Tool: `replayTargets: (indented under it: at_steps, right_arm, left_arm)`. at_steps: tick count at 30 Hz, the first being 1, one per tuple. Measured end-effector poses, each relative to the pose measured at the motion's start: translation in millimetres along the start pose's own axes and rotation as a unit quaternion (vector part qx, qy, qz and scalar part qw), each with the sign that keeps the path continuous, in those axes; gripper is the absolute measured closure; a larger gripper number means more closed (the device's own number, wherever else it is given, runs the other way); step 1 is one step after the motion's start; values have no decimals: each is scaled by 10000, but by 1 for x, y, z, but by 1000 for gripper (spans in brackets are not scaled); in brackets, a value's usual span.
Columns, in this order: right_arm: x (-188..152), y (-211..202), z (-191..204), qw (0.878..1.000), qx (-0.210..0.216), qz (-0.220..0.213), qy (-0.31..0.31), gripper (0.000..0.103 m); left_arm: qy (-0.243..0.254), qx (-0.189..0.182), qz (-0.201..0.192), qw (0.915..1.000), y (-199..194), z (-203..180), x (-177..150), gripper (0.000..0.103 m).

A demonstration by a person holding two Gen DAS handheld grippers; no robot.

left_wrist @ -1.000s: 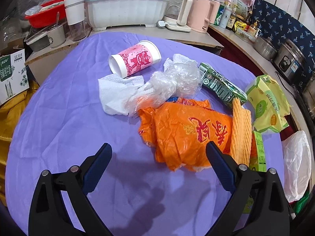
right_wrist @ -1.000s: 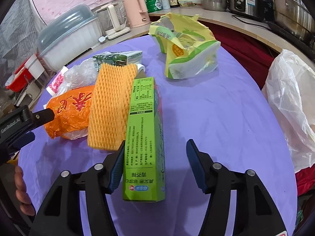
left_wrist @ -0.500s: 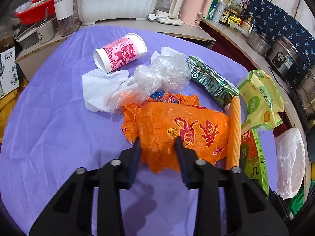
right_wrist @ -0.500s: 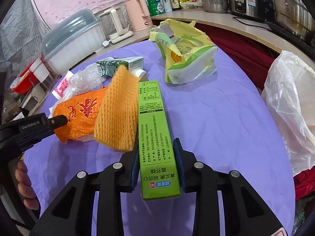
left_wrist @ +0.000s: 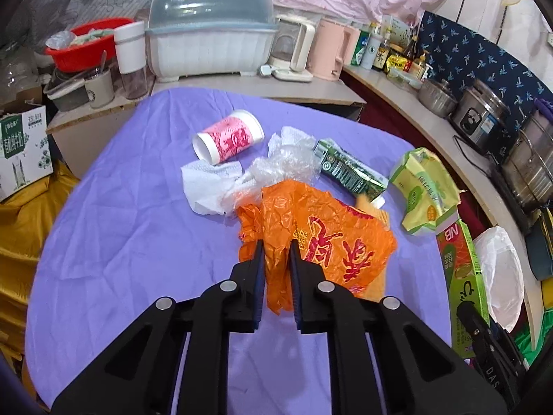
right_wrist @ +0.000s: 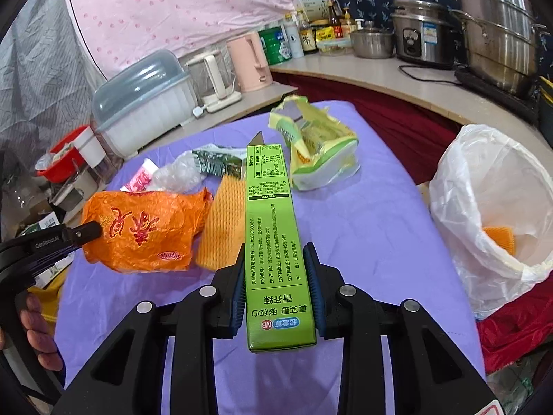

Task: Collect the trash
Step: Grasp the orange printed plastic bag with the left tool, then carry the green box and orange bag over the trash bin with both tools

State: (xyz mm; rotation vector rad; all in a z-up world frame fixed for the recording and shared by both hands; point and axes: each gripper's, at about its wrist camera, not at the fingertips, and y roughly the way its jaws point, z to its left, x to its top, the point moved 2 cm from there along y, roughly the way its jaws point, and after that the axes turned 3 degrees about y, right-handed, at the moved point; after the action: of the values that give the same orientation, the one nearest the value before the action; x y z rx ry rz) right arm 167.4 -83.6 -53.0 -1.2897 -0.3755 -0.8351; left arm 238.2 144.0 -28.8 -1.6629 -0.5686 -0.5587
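Note:
My left gripper (left_wrist: 276,252) is shut on a crumpled orange plastic bag (left_wrist: 331,235) and holds it lifted above the purple table (left_wrist: 121,242). The bag also shows in the right wrist view (right_wrist: 138,231). My right gripper (right_wrist: 276,263) is shut on a long green box (right_wrist: 273,242), raised off the table; the box shows at the right of the left wrist view (left_wrist: 459,276). On the table lie an orange foam net (right_wrist: 221,228), a pink paper cup (left_wrist: 228,141), white tissue (left_wrist: 207,186), clear plastic wrap (left_wrist: 283,169), a dark green carton (left_wrist: 349,169) and a yellow-green packet (right_wrist: 318,148).
A bin lined with a white bag (right_wrist: 490,214) stands off the table's right edge, with an orange foam piece inside. Behind the table is a counter with a dish box (left_wrist: 207,34), kettles (left_wrist: 328,52), bottles and steel pots (right_wrist: 497,27). A cardboard carton (left_wrist: 20,148) sits at the left.
My left gripper closed on the orange bag and lifted it. My right gripper closed on the green box and raised it off the table.

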Motion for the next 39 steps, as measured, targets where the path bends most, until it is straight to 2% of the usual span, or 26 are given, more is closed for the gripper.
replayTargets:
  at_steps: [9,19,28,37,39]
  right_arm:
    - [9,-49,-14,9991,-55,-407,87,74]
    - [20,-106,-58,9941,-280,-943,451,74]
    - [23,-148,-129,9829,-773,-1325,1023,74]
    - [13,-159,-203,9697,-1275,-1353,1584,74]
    - [8,-158,-216,9673,-1352,-1323,1690,74]
  left_arm:
    - [192,-266,-565,9979,-62,-23,10,91]
    - [740,-843,-968,9890,-107,-93,15,91]
    - [1455,-1495,-985,9730,-117,-185,4,91]
    - [1997,-2115,-766,9537,-99,-282,-16,91]
    - [2072,-2153,-679,9519,-92,-297,-21,91]
